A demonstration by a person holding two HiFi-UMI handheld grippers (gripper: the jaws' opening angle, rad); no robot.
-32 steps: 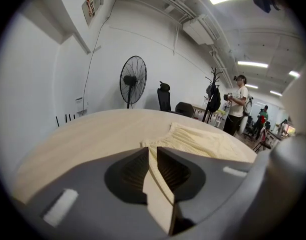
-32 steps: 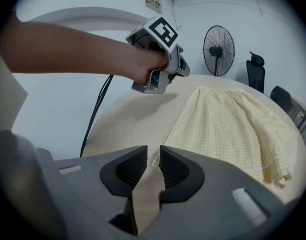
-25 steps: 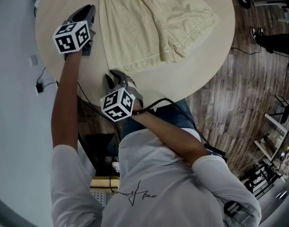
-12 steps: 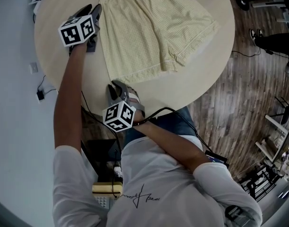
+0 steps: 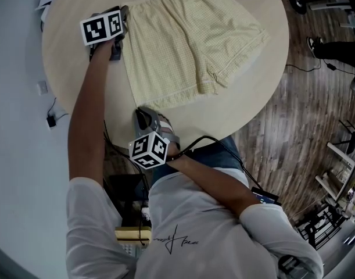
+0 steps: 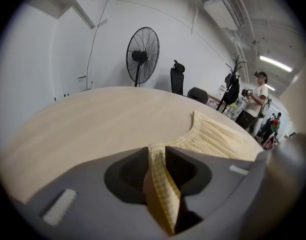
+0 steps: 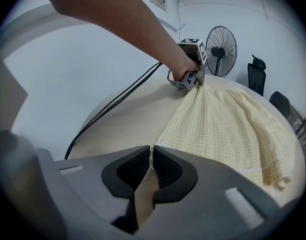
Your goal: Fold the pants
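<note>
Pale yellow checked shorts (image 5: 189, 39) lie flat on the round beige table (image 5: 72, 57). My left gripper (image 5: 122, 17) is at the waistband's left corner. Its jaws have just been opening and stand apart, with the waistband corner (image 6: 160, 184) between them and no firm pinch visible. The gathered waistband (image 6: 218, 139) runs off to the right. My right gripper (image 5: 141, 113) is at the near leg hem's left corner by the table's front edge. Its jaws (image 7: 151, 151) have just been closing and stand nearly together on a thin strip of cloth. The shorts (image 7: 228, 129) stretch away toward the left gripper (image 7: 199, 83).
A black cable (image 7: 112, 109) trails from the left gripper off the table's left side. A standing fan (image 6: 141, 56), office chairs (image 6: 178, 79) and a person (image 6: 255, 101) are beyond the table. Wooden floor (image 5: 305, 109) lies to the right.
The left gripper has moved forward and down from beside the shorts onto the waistband corner, its jaws now wider apart. The right gripper has stayed at the hem and narrowed.
</note>
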